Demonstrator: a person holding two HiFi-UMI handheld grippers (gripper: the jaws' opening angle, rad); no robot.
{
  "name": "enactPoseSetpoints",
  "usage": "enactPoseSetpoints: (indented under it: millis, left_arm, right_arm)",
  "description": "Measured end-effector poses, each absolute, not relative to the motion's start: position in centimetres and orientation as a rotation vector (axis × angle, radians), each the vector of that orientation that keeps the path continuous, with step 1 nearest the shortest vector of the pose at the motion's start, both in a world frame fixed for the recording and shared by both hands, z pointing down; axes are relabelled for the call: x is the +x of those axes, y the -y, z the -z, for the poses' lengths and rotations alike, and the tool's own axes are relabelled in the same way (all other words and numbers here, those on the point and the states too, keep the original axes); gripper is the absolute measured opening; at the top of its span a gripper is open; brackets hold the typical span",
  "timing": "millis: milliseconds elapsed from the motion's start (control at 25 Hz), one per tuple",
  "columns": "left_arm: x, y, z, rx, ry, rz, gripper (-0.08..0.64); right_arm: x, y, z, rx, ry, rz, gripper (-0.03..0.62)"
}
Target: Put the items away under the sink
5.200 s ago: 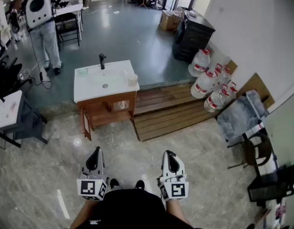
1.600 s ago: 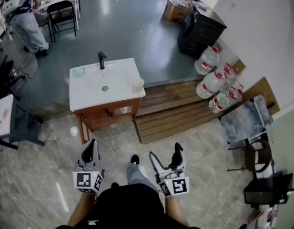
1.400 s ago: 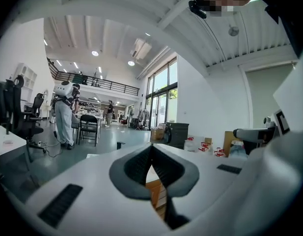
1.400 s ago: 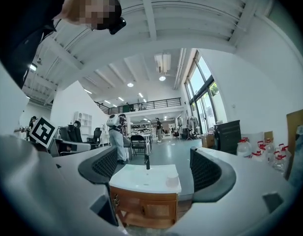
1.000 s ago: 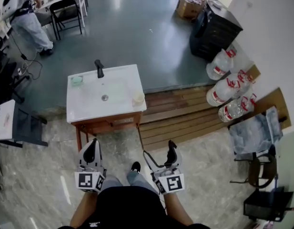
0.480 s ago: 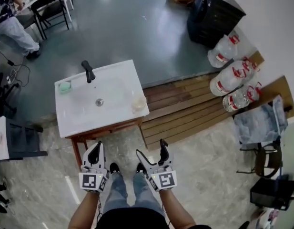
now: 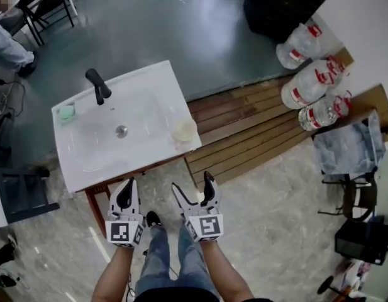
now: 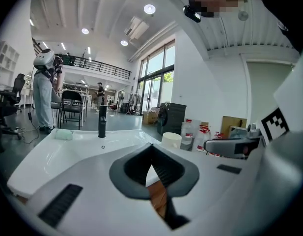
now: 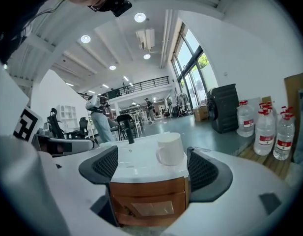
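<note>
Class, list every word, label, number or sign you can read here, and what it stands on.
No text can be read anywhere.
Red labels on water bottles: print too small to read.
Cubes on left gripper and right gripper: black-and-white square patterns, no letters.

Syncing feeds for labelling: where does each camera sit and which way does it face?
Head view: head-mounted, steeply down on sink; forearms, legs, left gripper, right gripper show.
Left gripper view: along its shut jaws, across the sink toward the faucet.
Right gripper view: through its open jaws at the cup.
All three share the cup.
</note>
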State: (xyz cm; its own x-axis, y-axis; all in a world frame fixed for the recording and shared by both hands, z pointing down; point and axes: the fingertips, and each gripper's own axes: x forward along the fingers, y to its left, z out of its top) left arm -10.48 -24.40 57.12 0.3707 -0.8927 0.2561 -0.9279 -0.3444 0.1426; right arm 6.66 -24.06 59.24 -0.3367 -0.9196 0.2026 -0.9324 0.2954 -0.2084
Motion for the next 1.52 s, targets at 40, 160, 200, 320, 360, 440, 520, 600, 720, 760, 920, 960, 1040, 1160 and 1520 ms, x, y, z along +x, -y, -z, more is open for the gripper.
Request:
enactPoseSetpoints:
  millis: [40, 160, 200, 320, 360, 440, 520, 600, 720, 760, 920, 960, 1040, 1160, 1520]
  left_arm:
    - [-10.2, 24.9, -57.8, 2.37, 1.612, -0.193, 0.005]
    - [-9.5, 26.6, -59.5, 2.378, 1.601, -0.197, 0.005]
    - [-9.3, 27.1, -59.9, 2.385, 1.596, -0.198, 0.005]
    - [-9.2, 28.4, -61.4, 2.384, 1.59, -0.212, 0.005]
    - [-9.2, 28.7, -61.8, 2.381, 1.59, -0.215, 0.005]
    - [-9.4, 29.4, -62.8, 2.373, 1.592, -0.223, 0.005]
    - [-9.6, 29.9, -63.6, 2.368, 1.592, -0.246, 0.005]
    - [-9.8, 30.3, -64.3, 2.363, 1.592, -0.264, 0.005]
    - [-10.0, 30.9, -64.8, 2.356, 1.594, -0.275, 0.005]
    - [-10.0, 30.9, -64.9, 2.354, 1.593, -0.277, 0.005]
    - [-9.9, 31.1, -65.2, 2.35, 1.59, -0.286, 0.005]
    - [-10.0, 31.1, -65.3, 2.348, 1.589, -0.286, 0.005]
    - [-10.0, 31.0, -65.4, 2.346, 1.583, -0.279, 0.005]
    - [-10.1, 30.6, -65.7, 2.347, 1.574, -0.278, 0.005]
    - [-11.3, 29.0, -65.7, 2.328, 1.593, -0.272, 0.005]
  right_arm:
    - [6.6, 24.7, -60.1, 1.788, 2.485, -0.441, 0.446]
    - [6.2, 26.8, -61.9, 1.798, 2.473, -0.424, 0.422]
    - [5.9, 27.4, -62.4, 1.799, 2.47, -0.423, 0.417]
    - [5.2, 29.1, -63.5, 1.792, 2.455, -0.424, 0.402]
    - [5.1, 29.7, -63.8, 1.795, 2.45, -0.424, 0.393]
    - [5.0, 30.8, -64.3, 1.805, 2.444, -0.423, 0.365]
    - [5.0, 31.8, -64.7, 1.816, 2.431, -0.43, 0.33]
    - [4.9, 32.5, -65.2, 1.812, 2.417, -0.438, 0.301]
    - [4.7, 33.3, -65.6, 1.798, 2.4, -0.432, 0.268]
    - [4.5, 33.5, -65.6, 1.792, 2.399, -0.424, 0.254]
    - [4.0, 34.2, -65.6, 1.758, 2.407, -0.373, 0.175]
    - [3.9, 34.5, -65.5, 1.753, 2.409, -0.366, 0.162]
    - [3.7, 34.8, -65.4, 1.742, 2.41, -0.352, 0.127]
    - [3.3, 35.1, -65.5, 1.71, 2.411, -0.309, 0.078]
    - [2.0, 34.6, -64.5, 1.617, 2.548, -0.287, 0.043]
